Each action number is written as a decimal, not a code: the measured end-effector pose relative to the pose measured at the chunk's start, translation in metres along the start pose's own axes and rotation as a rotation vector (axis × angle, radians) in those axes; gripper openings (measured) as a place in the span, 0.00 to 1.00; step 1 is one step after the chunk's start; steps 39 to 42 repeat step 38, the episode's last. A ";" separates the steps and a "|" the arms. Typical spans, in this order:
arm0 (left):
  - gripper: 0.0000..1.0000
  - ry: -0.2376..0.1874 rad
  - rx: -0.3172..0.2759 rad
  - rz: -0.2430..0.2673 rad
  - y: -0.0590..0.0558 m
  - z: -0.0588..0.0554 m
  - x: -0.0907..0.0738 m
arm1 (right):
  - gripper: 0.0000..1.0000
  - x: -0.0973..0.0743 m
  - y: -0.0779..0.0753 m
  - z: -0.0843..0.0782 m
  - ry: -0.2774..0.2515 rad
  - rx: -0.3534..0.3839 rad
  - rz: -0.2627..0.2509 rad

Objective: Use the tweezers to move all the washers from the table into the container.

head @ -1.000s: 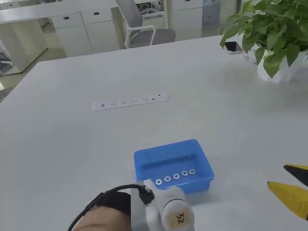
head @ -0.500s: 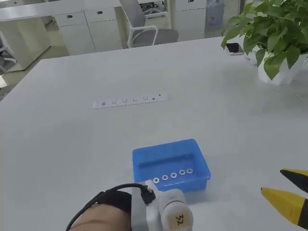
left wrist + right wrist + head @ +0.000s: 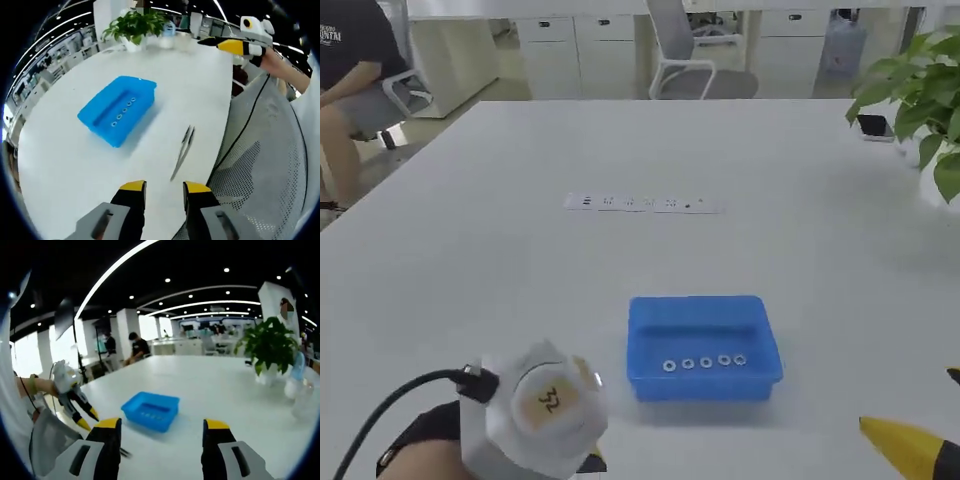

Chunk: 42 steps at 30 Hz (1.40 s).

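Just ahead of the left hand-held gripper (image 3: 165, 189), the tweezers (image 3: 183, 151) lie flat on the white tabletop (image 3: 65, 160). They are slim and silvery, their two arms slightly apart at the far end, and they lie close to the tabletop's edge. This hand-held gripper hangs low over the near edge, pointing across the surface, its yellow-tipped jaws parted, empty and clear of the tweezers. Farther ahead and to its left sits the blue container (image 3: 105, 135), with five small washers (image 3: 124, 110) in a straight row on its floor. The right hand-held gripper (image 3: 162, 425) hangs higher, off to the side and roughly level. Its jaws are spread wide with nothing between them. The container lies ahead of it, nearer its left jaw.
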<state>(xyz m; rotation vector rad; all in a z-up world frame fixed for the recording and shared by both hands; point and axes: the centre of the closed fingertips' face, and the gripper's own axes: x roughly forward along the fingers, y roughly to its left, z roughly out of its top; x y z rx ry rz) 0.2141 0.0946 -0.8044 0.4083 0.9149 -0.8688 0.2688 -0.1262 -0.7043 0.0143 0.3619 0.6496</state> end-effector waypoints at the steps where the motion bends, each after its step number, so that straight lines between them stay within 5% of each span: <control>1: 0.31 -0.052 -0.043 0.026 0.004 0.002 -0.006 | 0.69 0.000 -0.003 0.001 -0.002 0.000 -0.009; 9: 0.50 -0.461 -0.283 0.192 0.026 0.027 -0.051 | 0.85 -0.006 -0.018 0.006 -0.044 -0.023 -0.069; 13: 0.68 -0.588 -0.309 0.302 0.033 0.033 -0.072 | 0.92 -0.010 -0.022 0.010 -0.076 -0.025 -0.090; 18: 0.80 -0.686 -0.343 0.404 0.045 0.039 -0.094 | 0.99 -0.014 -0.031 0.010 -0.095 -0.024 -0.144; 22: 0.90 -0.760 -0.378 0.476 0.056 0.045 -0.110 | 0.99 -0.016 -0.030 0.006 -0.088 -0.028 -0.147; 28: 0.99 -0.815 -0.373 0.548 0.061 0.047 -0.126 | 0.99 -0.017 -0.027 0.012 -0.103 -0.028 -0.151; 42: 0.99 -0.848 -0.382 0.608 0.070 0.046 -0.142 | 0.99 -0.020 -0.025 0.017 -0.110 -0.028 -0.157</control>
